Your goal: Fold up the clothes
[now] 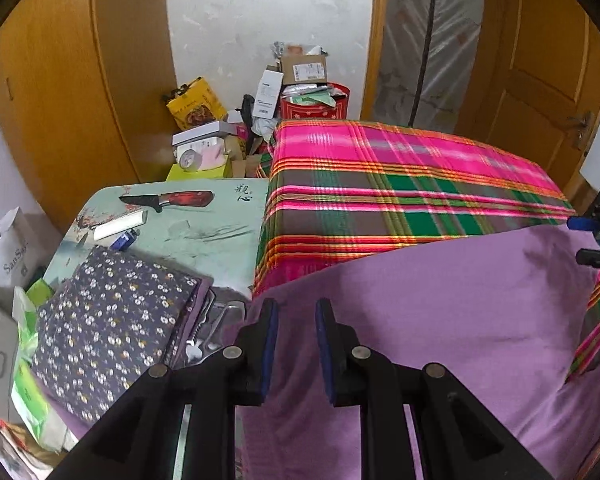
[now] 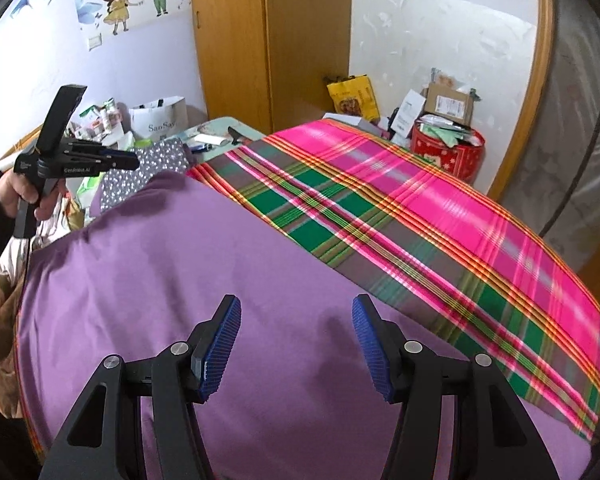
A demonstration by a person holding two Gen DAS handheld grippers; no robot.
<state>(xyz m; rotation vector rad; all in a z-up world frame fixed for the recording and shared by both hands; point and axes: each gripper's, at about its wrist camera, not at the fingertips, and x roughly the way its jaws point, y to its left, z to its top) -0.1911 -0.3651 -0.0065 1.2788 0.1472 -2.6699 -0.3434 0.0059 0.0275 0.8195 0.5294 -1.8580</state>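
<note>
Over plaid-covered desk (image 2: 440,216): purple cloth (image 2: 220,272) spread flat, both tools above it.

Right tool (image 2: 296,344) spread wide, holding nothing, over cloth's near middle; left tool (image 1: 297,352) narrower, also holding nothing, at cloth's left edge, so nearer that edge. Cloth's long axis running left to right between tools. Floral garment (image 1: 112,328) lying folded off to left. Stage of folding not clear.

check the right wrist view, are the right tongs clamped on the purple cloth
No, the right tongs are open, hovering over the purple cloth.
</note>
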